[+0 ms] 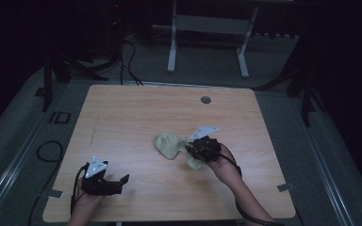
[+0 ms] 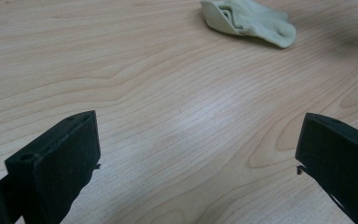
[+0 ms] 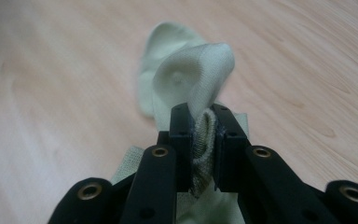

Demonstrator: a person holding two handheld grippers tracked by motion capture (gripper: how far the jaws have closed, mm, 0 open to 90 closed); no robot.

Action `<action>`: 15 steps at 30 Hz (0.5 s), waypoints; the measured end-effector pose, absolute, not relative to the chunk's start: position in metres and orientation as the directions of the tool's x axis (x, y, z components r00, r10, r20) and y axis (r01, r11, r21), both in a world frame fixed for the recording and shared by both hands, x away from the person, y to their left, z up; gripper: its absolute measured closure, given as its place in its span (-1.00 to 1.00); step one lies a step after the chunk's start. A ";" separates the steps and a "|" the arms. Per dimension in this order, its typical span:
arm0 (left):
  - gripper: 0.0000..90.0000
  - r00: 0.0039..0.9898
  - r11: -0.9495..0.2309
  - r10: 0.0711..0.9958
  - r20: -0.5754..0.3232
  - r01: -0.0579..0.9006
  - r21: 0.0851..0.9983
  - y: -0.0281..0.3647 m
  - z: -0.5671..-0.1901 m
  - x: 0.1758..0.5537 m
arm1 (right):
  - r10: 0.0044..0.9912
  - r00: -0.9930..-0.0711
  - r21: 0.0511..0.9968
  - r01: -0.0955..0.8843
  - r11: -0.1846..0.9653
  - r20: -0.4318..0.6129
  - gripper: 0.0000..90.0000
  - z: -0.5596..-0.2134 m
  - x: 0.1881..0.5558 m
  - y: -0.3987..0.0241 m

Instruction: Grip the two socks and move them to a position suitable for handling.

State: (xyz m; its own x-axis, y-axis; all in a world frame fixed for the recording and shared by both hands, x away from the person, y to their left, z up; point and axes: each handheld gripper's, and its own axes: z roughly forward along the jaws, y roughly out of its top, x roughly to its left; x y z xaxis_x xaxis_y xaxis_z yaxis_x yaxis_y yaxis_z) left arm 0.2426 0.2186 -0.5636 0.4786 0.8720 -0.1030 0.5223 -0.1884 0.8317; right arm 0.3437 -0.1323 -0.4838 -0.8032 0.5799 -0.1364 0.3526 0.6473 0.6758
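A: Nearest the lens, in the right gripper view, a bunched fold of the pale green sock point(image 3: 186, 88) is seen pinched between the two black jaws of the right gripper point(image 3: 200, 122), which are closed narrowly on the cloth. How secure is that hold judged to be?

B: Only a thin pleat appears to be caught, close to the jaw tips. If the cloth is lifted further, the fold could be drawn out by the weight of the hanging part, and the sock would be dropped back onto the tabletop point(image 1: 136, 108).

A: And the rest of the sock?

B: Ahead of and below the right gripper point(image 1: 188, 147) it trails down, with its far end resting on the wood. It could be dragged across the tabletop instead of being raised cleanly, or folded over on itself.

A: Is any risk seen from the left gripper point(image 1: 125, 179)?

B: Its jaws are held wide apart with nothing between them, and the sock point(image 2: 249, 19) lies well ahead of it, so a collision is not expected at present. A misjudged reach toward the free end could, however, push the cloth away rather than catch it.

A: Can any brand, label or writing be read?

B: None can be made out on the sock, the grippers or the tabletop
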 end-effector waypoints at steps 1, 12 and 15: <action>-1.00 0.478 -0.193 0.873 -0.097 0.521 0.831 0.218 -0.563 0.242 | 0.560 -0.817 0.665 0.342 0.664 -0.140 0.78 -0.485 0.338 -0.130; -1.00 0.504 -0.206 0.857 -0.103 0.521 0.828 0.213 -0.565 0.242 | 0.422 -0.898 0.629 0.259 0.733 -0.122 0.78 -0.509 0.286 -0.124; -1.00 0.510 -0.215 0.854 -0.101 0.524 0.824 0.211 -0.566 0.242 | 0.395 -0.914 0.622 0.258 0.739 -0.090 0.78 -0.522 0.274 -0.122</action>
